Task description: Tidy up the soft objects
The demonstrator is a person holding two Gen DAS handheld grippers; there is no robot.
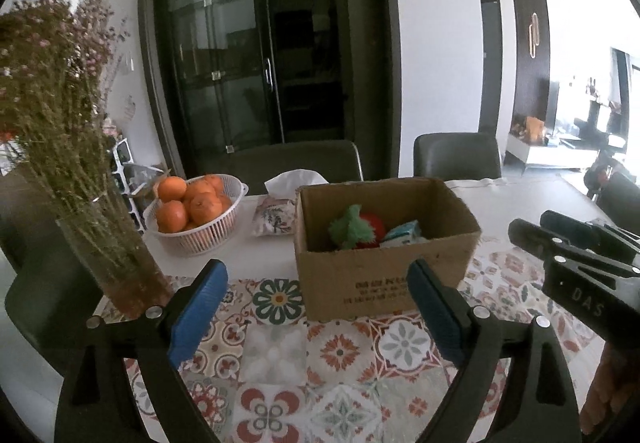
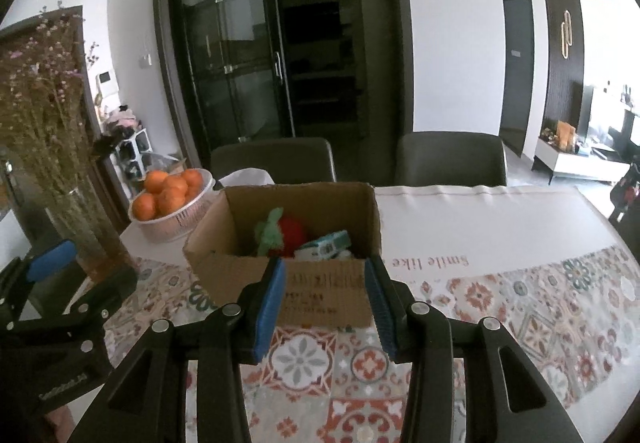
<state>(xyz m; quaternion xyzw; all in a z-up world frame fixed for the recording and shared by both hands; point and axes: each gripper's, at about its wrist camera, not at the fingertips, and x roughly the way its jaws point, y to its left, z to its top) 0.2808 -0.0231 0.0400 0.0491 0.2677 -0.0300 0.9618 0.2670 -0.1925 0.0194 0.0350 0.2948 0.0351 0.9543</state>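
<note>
Blue fingers [image 1: 198,307] empty | tissue pack [image 1: 274,217] (left view only)

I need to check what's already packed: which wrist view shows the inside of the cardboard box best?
The right wrist view: it looks over the near wall of the cardboard box, showing the red and green plush and a small teal and white carton. The left wrist view shows the same items from the side, with the near wall hiding more of them.
</note>
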